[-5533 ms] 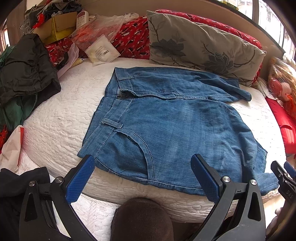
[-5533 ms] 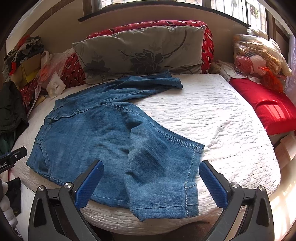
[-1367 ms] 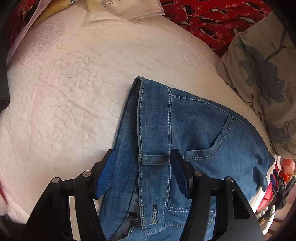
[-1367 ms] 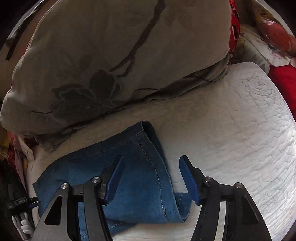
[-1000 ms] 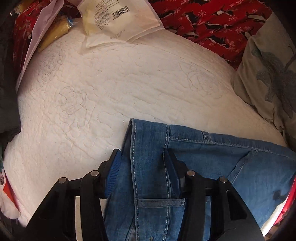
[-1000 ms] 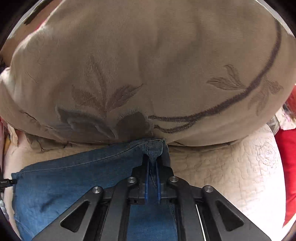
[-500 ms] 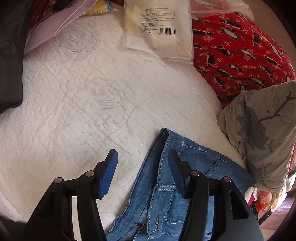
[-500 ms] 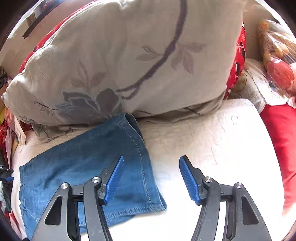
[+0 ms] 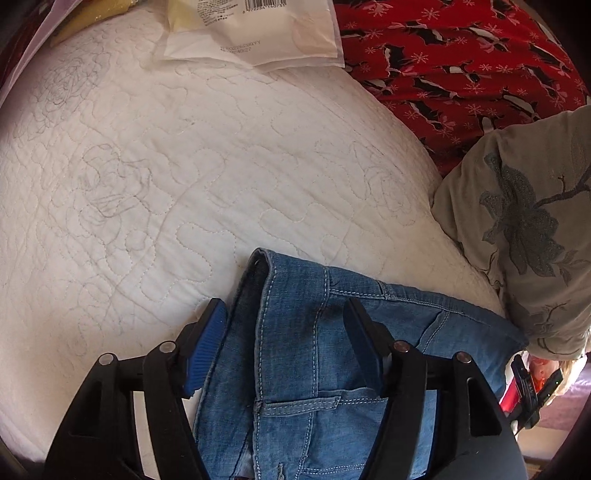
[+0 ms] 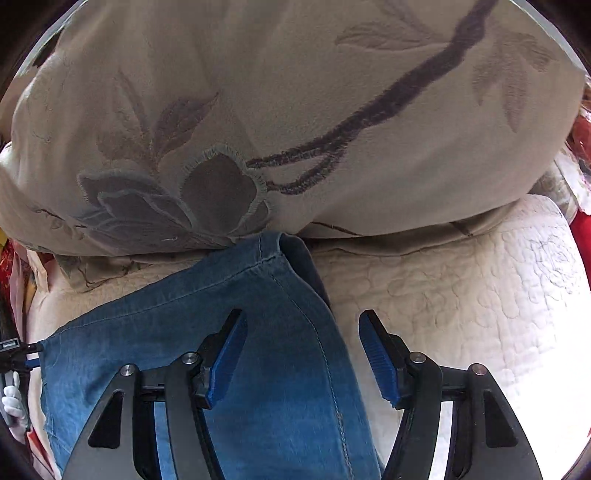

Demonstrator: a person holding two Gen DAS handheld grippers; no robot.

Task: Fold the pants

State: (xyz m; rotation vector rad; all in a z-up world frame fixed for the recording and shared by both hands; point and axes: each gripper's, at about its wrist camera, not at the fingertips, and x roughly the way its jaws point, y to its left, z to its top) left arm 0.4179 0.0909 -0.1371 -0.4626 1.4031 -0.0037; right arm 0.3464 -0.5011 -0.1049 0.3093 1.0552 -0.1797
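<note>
One pair of blue denim pants [image 9: 295, 332] lies on a bed [image 9: 147, 184] covered in a white quilted cover, close to the bed's far edge where the pillows sit. The denim is mid-blue with pale contrast stitching. In the left wrist view the waistband end shows, with a belt loop and a curved pocket seam, the fabric doubled over so a folded edge points toward the far edge. In the right wrist view a leg hem [image 10: 273, 251] touches the underside of a grey pillow [image 10: 295, 110] embroidered with one dark flower and branch.

The left gripper [image 9: 282, 349] has its blue-padded fingers [image 9: 207, 343] spread partway, one on either side of the waistband, not pinching it. The right gripper [image 10: 301, 354] also has its fingers [image 10: 376, 354] apart, one over denim and one over bare quilt.

The lower part of the pants is cut off by both frames and hidden behind the black gripper frames. One red patterned pillow [image 9: 461, 66] and one white plastic packet [image 9: 258, 33] with a barcode lie at the far edge; the packet's print is too small to read.
</note>
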